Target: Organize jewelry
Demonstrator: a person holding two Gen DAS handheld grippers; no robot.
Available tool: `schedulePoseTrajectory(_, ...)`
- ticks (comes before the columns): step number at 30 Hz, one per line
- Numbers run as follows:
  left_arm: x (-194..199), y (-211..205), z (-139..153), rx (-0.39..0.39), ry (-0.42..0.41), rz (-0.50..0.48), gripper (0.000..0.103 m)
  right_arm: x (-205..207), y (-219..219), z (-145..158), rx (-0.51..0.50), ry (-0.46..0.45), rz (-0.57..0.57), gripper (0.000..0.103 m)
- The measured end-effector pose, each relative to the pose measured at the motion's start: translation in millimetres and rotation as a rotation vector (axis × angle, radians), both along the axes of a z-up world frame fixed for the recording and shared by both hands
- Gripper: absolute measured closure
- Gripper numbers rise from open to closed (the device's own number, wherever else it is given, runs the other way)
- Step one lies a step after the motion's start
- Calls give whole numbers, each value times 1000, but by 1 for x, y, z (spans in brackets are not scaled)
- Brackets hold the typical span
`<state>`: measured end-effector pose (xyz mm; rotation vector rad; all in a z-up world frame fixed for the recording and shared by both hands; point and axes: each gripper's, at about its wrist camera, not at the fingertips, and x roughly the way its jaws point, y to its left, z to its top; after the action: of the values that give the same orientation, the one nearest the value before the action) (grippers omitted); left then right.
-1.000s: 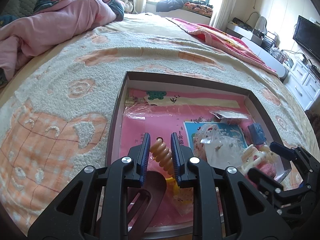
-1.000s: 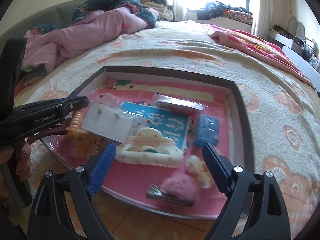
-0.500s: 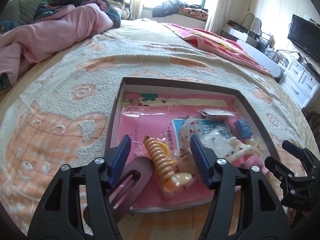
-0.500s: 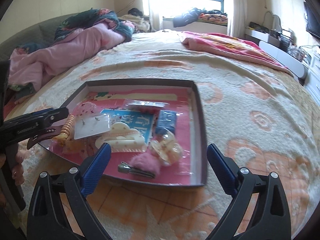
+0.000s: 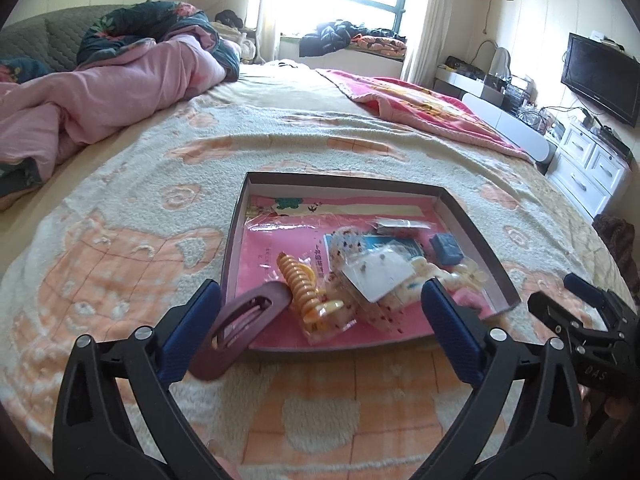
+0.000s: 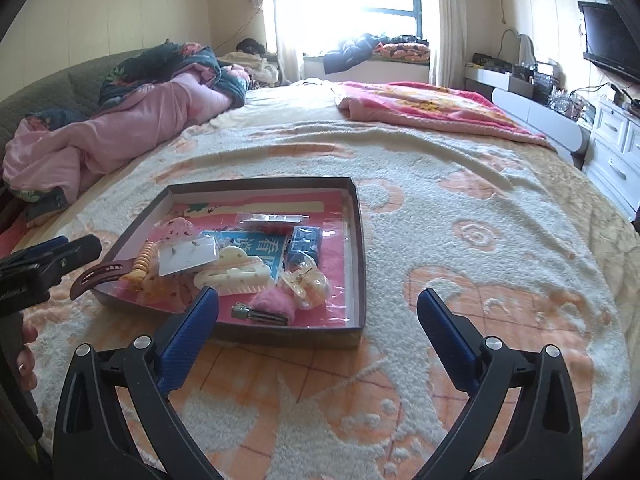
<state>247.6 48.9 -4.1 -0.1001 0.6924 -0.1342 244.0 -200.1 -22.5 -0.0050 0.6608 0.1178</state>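
where daylight floods in, fleecy blanket (image 6: pixel 460 240) underneath

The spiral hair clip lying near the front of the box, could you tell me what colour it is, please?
Orange, on the spiral hair clip; the left wrist view shows it best.

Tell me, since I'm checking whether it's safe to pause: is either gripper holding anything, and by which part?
Nothing is held. The left gripper is opening with nothing gripped; the right gripper is empty.
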Motion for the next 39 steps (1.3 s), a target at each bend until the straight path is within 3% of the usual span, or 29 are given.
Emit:
schedulePoseTrajectory(19, -76, -5, 14, 4, -98, 3, 11, -72, 8, 22, -9, -93, 16, 6)
schedulePoseTrajectory(39, -130, -10, -13, 35, -118, 28, 11, -117, 9, -19, -9, -83, -31, 6)
